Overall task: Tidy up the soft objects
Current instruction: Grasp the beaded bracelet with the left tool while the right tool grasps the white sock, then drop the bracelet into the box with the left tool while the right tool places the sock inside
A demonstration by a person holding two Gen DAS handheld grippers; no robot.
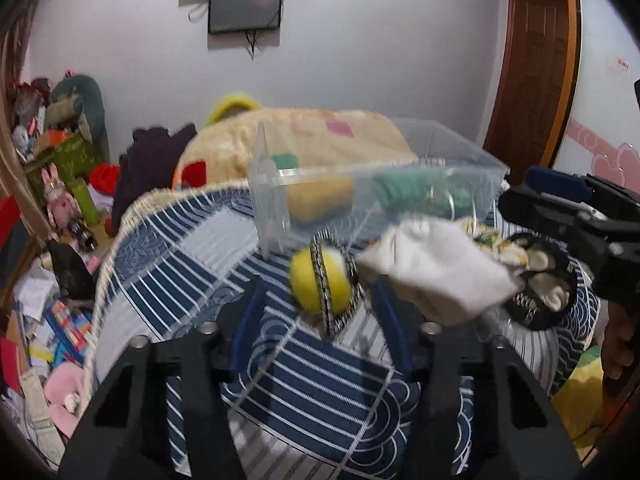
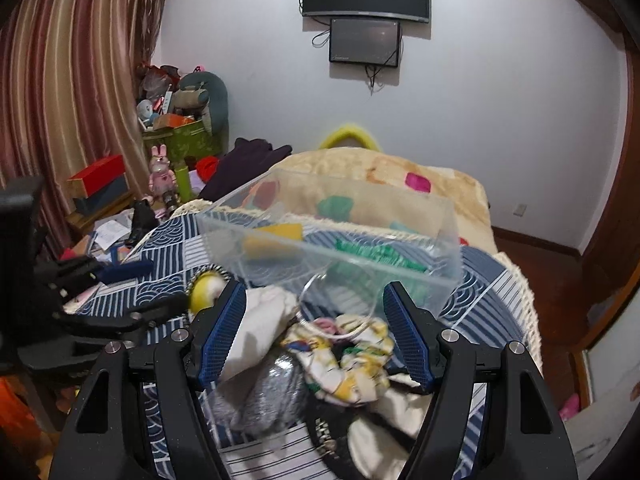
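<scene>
Two tools released: left tool (image 1: 316,316), right tool (image 2: 314,336) over crumpled white sock (image 2: 260,332).

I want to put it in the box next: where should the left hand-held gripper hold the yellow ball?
Grip the yellow ball across its round middle, coming straight from the front, the open left hand-held gripper facing it. Stay left of the white cloth beside it.
</scene>
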